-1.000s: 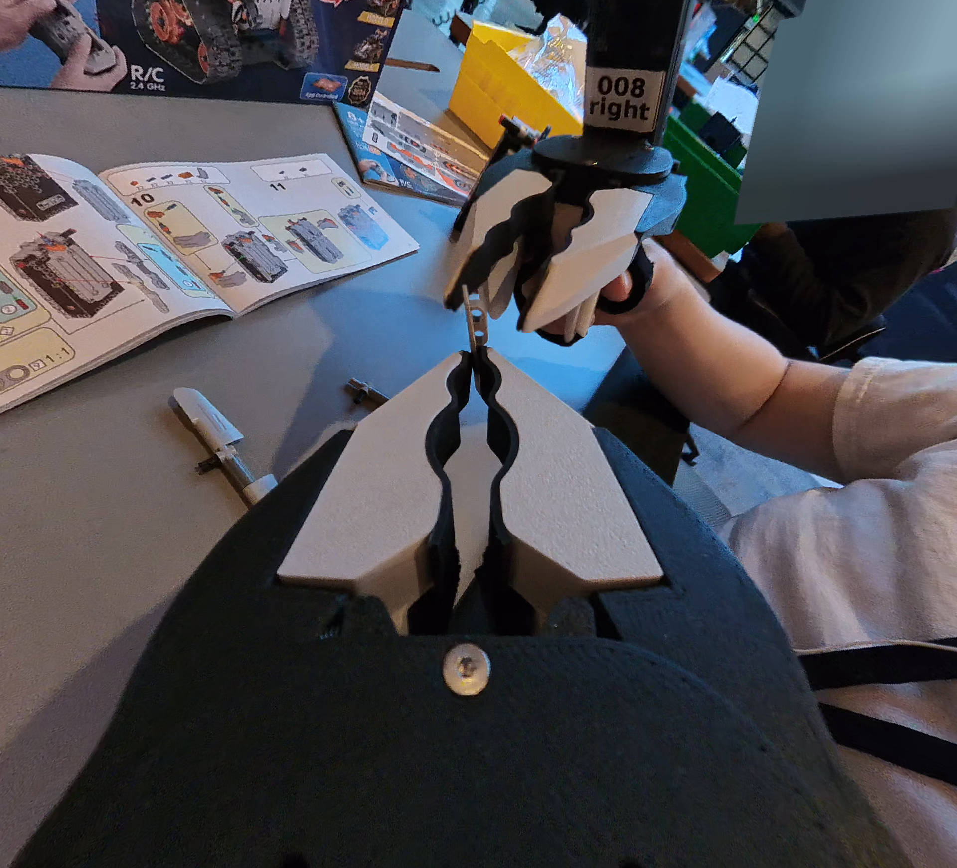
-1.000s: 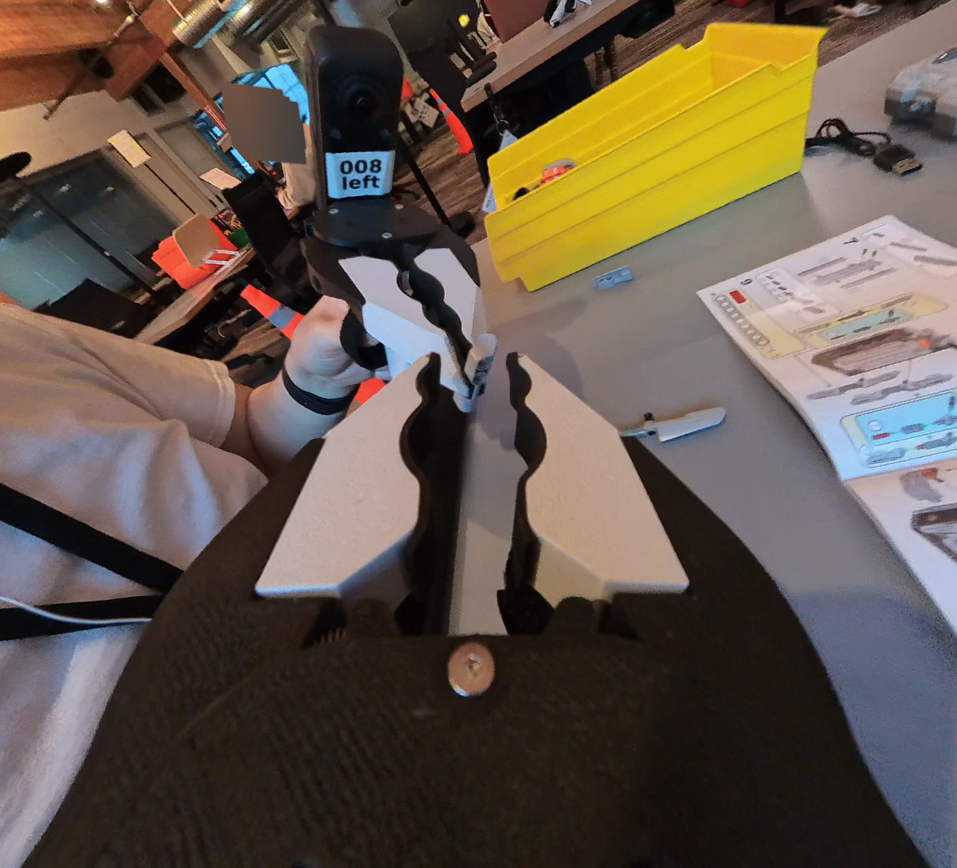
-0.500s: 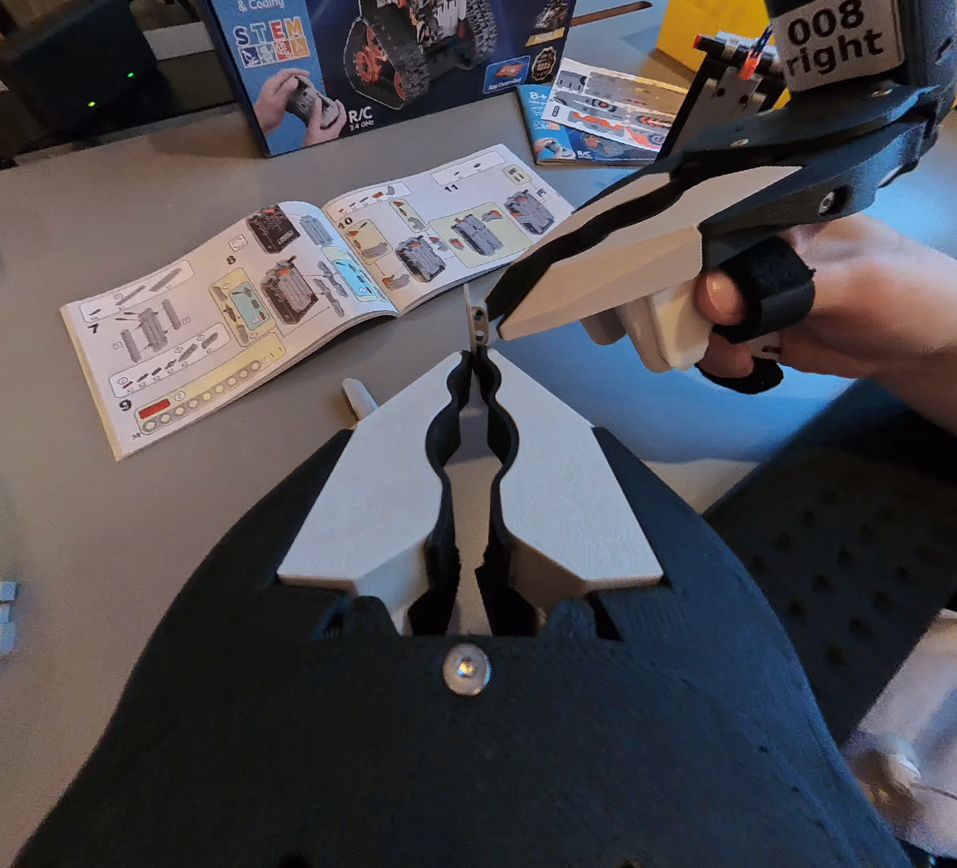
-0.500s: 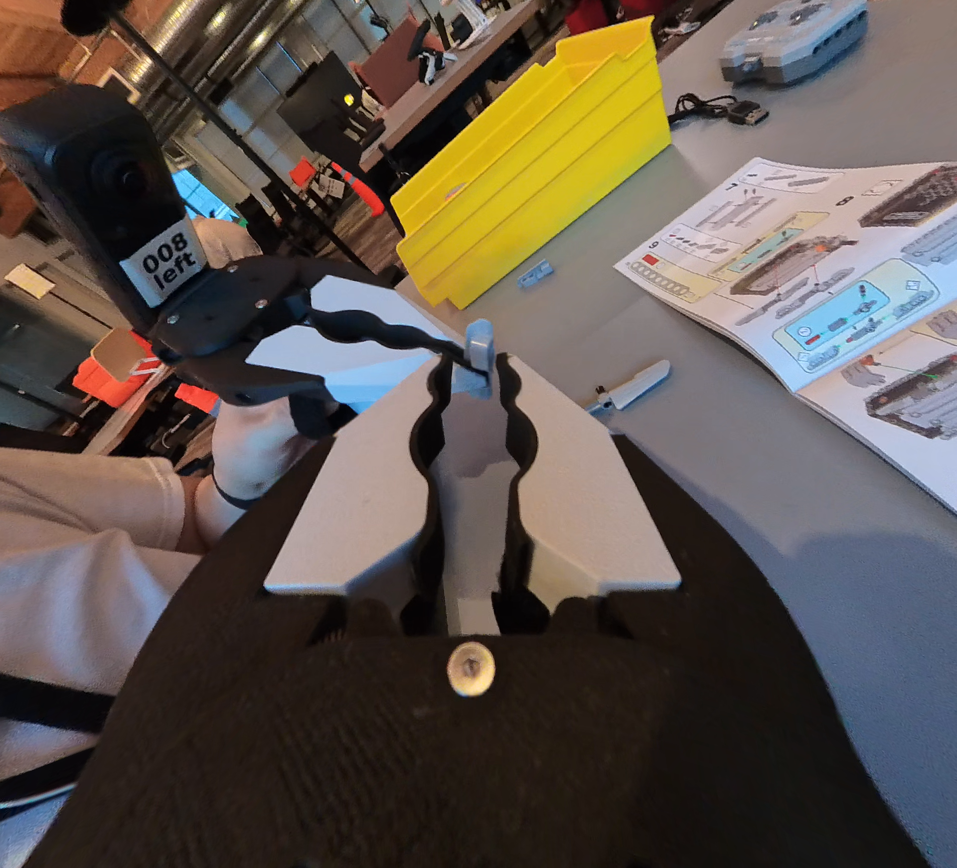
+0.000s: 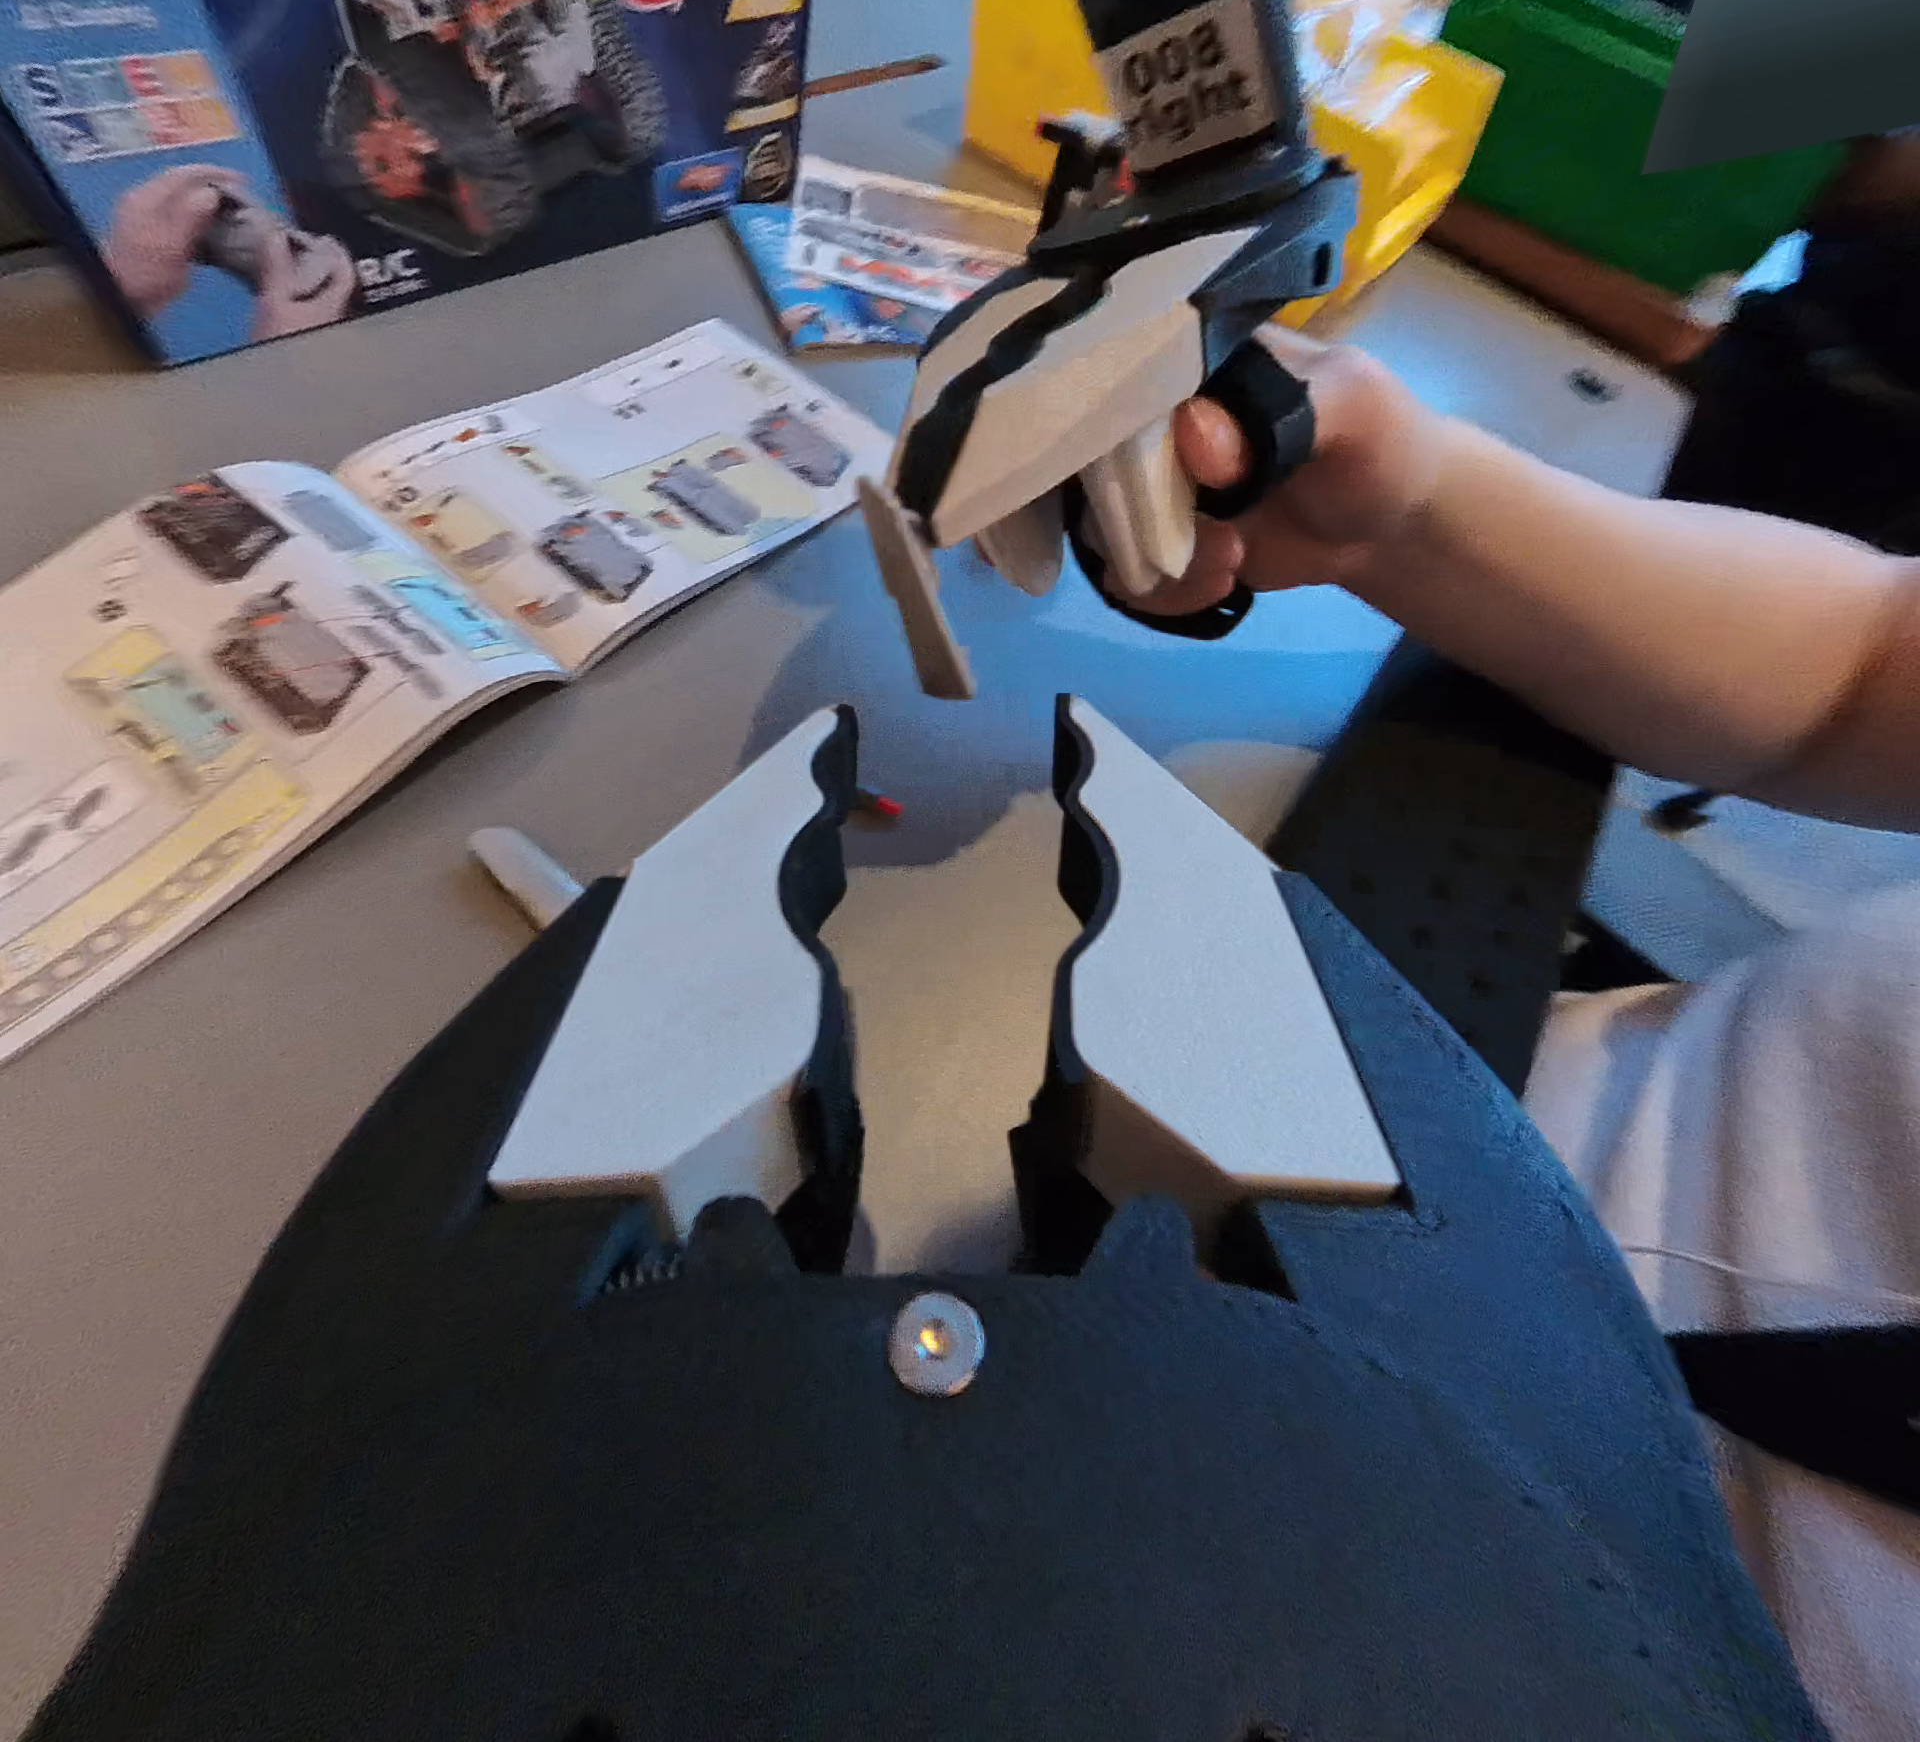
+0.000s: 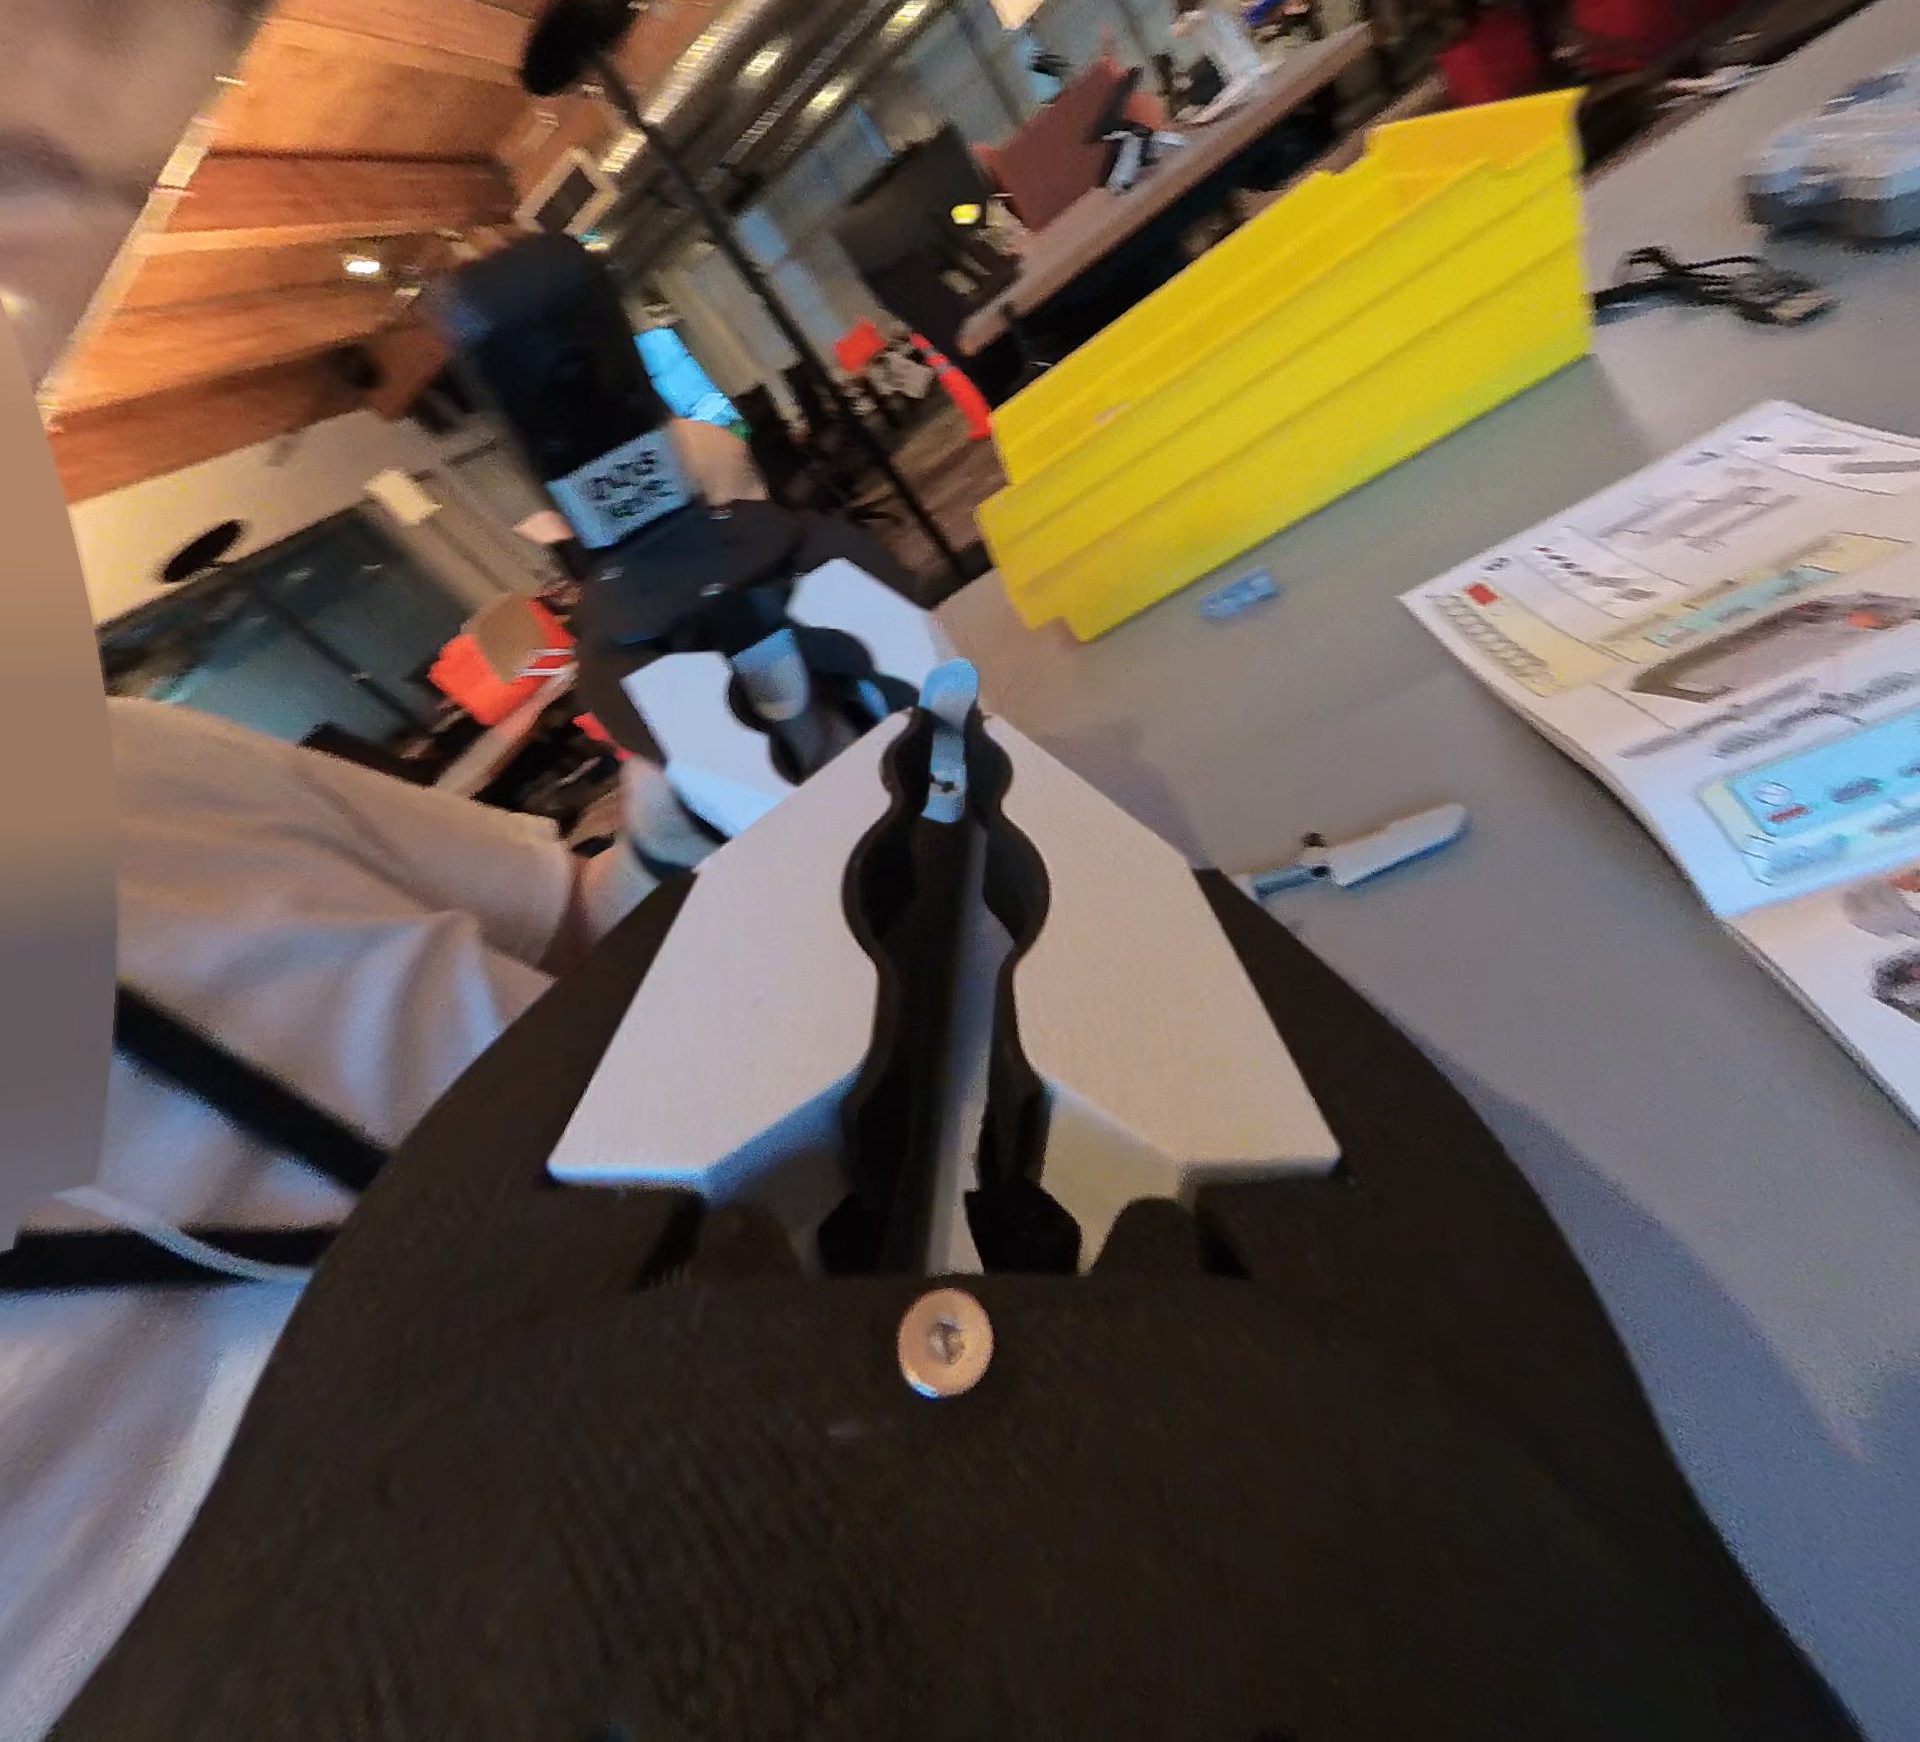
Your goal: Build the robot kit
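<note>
My left gripper (image 5: 954, 718) is open and empty above the grey table (image 5: 187, 1173). My right gripper (image 6: 948, 728) is shut on a small grey beam piece (image 6: 948, 736). In the left wrist view the right gripper (image 5: 914, 487) hangs just beyond my left fingertips, and the grey beam (image 5: 916, 591) points down from it toward the open jaws. In the right wrist view the left gripper (image 6: 821, 695) shows blurred behind the beam. Another grey piece with a pin (image 6: 1371, 851) lies on the table; its tip also shows in the left wrist view (image 5: 520, 873).
An open instruction booklet (image 5: 343, 612) lies on the table, also in the right wrist view (image 6: 1714, 684). A blue toy box (image 5: 416, 51) stands behind it. A yellow bin (image 6: 1309, 373), a small blue piece (image 6: 1238, 597), a grey unit (image 6: 1839, 165) and a black cable (image 6: 1714, 290) lie further off. The grippers are tip to tip, or close to it.
My left gripper has opened and let go of the grey beam. My right gripper has shut on the beam and lifted it up and away from the left fingers.
</note>
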Tool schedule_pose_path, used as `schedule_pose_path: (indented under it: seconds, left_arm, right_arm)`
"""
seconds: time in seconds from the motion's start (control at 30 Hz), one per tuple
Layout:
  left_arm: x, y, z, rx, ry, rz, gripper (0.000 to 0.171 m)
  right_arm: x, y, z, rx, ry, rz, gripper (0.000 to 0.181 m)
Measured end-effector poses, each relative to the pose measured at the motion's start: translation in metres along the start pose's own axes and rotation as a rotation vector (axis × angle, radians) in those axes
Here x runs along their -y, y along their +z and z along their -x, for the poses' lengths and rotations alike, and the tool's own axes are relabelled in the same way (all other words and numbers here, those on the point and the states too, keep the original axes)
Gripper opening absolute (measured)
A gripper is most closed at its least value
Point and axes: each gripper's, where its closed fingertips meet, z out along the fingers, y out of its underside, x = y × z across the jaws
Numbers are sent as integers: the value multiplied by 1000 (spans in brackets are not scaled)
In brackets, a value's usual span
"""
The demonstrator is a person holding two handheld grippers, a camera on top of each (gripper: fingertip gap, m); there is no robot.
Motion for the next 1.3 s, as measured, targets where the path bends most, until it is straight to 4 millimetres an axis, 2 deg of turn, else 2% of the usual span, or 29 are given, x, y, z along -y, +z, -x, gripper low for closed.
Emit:
schedule_pose_path:
  seconds: [0.03,0.2,0.3,0.53,0.73,1.03,1.13,1.23,1.27,1.3]
  left_arm:
    - [1,-2,-2,-45,-25,-17,40]
    - [9,-13,-36,-442,-223,-67,30]
    - [18,-21,-37,-557,-331,-132,25]
    - [23,-23,-31,-570,-360,-167,21]
    - [25,-23,-39,-655,-377,-181,12]
    - [21,-21,-38,-616,-338,-163,11]
    - [23,-20,-31,-587,-349,-196,11]
    - [21,-20,-18,-533,-377,-217,11]
    - [21,-22,-13,-509,-383,-229,11]
    - [20,-23,-6,-472,-388,-238,11]
  right_arm:
    - [0,-2,5,45,7,3,4]
    - [-4,-3,25,198,8,28,4]
    - [1,-4,34,256,20,3,4]
    - [-3,-4,39,280,25,27,3]
    - [-8,-2,46,324,33,43,4]
    - [-11,-2,45,323,29,63,4]
    - [-8,-2,41,286,-6,40,5]
    - [2,-6,30,204,-30,-1,20]
    - [3,-9,20,146,-38,3,19]
    - [1,-13,0,21,-35,30,17]
